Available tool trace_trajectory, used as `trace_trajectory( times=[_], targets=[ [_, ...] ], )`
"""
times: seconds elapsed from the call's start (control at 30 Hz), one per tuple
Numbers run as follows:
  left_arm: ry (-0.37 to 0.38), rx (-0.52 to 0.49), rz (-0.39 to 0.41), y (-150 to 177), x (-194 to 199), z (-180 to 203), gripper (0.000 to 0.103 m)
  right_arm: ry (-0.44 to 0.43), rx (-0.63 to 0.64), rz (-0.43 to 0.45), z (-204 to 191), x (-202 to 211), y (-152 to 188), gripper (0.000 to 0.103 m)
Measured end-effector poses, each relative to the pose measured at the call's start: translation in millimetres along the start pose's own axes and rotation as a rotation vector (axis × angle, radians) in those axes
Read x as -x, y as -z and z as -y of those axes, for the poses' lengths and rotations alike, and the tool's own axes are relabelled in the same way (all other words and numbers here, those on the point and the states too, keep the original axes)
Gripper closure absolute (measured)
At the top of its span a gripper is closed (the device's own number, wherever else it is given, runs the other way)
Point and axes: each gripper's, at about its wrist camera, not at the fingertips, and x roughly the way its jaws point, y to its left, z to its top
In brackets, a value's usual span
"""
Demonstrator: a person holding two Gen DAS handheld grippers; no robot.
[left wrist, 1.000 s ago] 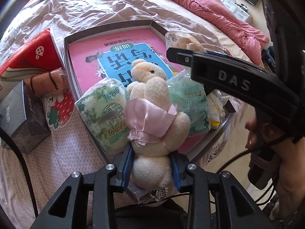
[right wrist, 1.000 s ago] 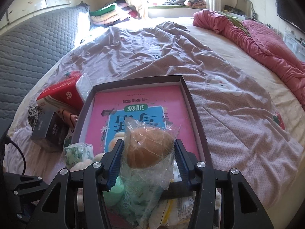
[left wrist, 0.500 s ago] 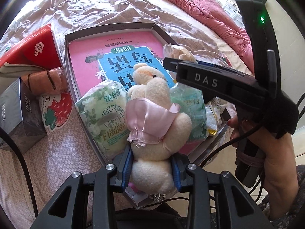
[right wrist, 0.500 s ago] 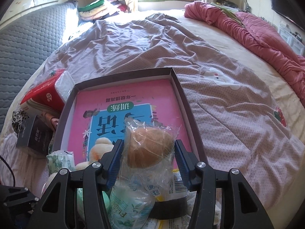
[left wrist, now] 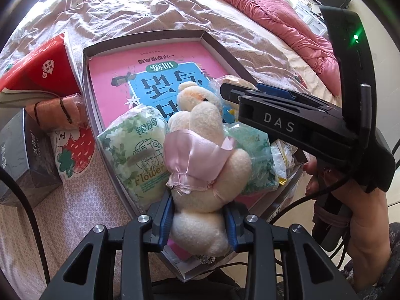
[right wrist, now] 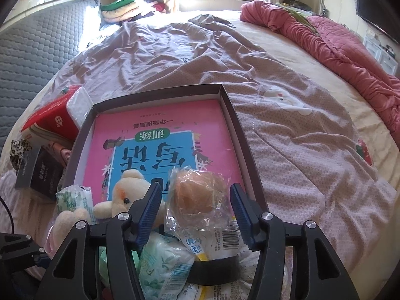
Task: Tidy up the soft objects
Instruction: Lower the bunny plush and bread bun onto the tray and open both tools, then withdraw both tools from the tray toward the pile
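Currently on the bed: one shallow dark tray [left wrist: 226, 50], one pink-and-blue book [right wrist: 160, 135] lying flat inside it, and soft goods heaped at the tray's near end.

Plush bear [left wrist: 200, 155], cream with a pink satin bow: one. It leans over the tray's near edge, its lower body pinched between the blue pads of the left gripper [left wrist: 198, 220], which is clamped on it.

Wrapped bun [right wrist: 197, 192], clear crinkled film: one. It sits on the pile between the jaws of the right gripper [right wrist: 196, 207]; those jaws have just been opening, and a gap shows on each side of the wrapper, so the pads do not press it.

Green floral tissue packs: two, one [left wrist: 136, 150] left of the bear, one [left wrist: 255, 165] right of it, both in the tray.

Beside the tray, on the dotted bedspread [right wrist: 300, 135]: one red tissue pack [left wrist: 42, 72], one dark box [left wrist: 17, 160], one wrapped orange-brown item [left wrist: 60, 110] that I cannot identify.

Left wrist view only: the person's hand [left wrist: 360, 215] on the right gripper's handle, and the bear's bow and body in full. Right wrist view only: one grey quilted headboard [right wrist: 32, 47], one stack of folded bedding [right wrist: 125, 7] by the window, the barcoded packets under the bun. One pink quilt [right wrist: 350, 47] appears in both.
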Motion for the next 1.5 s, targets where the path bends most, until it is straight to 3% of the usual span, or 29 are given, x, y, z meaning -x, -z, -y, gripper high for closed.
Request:
trace_trajectory(
  times=[0.37,0.57,0.83,1.4,1.5],
  targets=[
    [0.01,0.005,0.002,0,1,0,0.067,-0.001,-0.022,0.036,11,27,5,0.043],
    [0.049,0.017,-0.009,5,1,-1,0.057,0.012,-0.051,0.069,23,49,8,0.043],
    [0.022,0.003,-0.006,11,9,3,0.049,0.012,-0.083,0.093,30,65,9,0.043],
    [-0.017,-0.004,0.049,18,39,5,0.04,0.007,-0.051,0.139,18,92,7,0.042],
    [-0.025,-0.005,0.063,21,46,5,0.039,-0.005,-0.038,0.151,11,97,5,0.031]
  ],
)
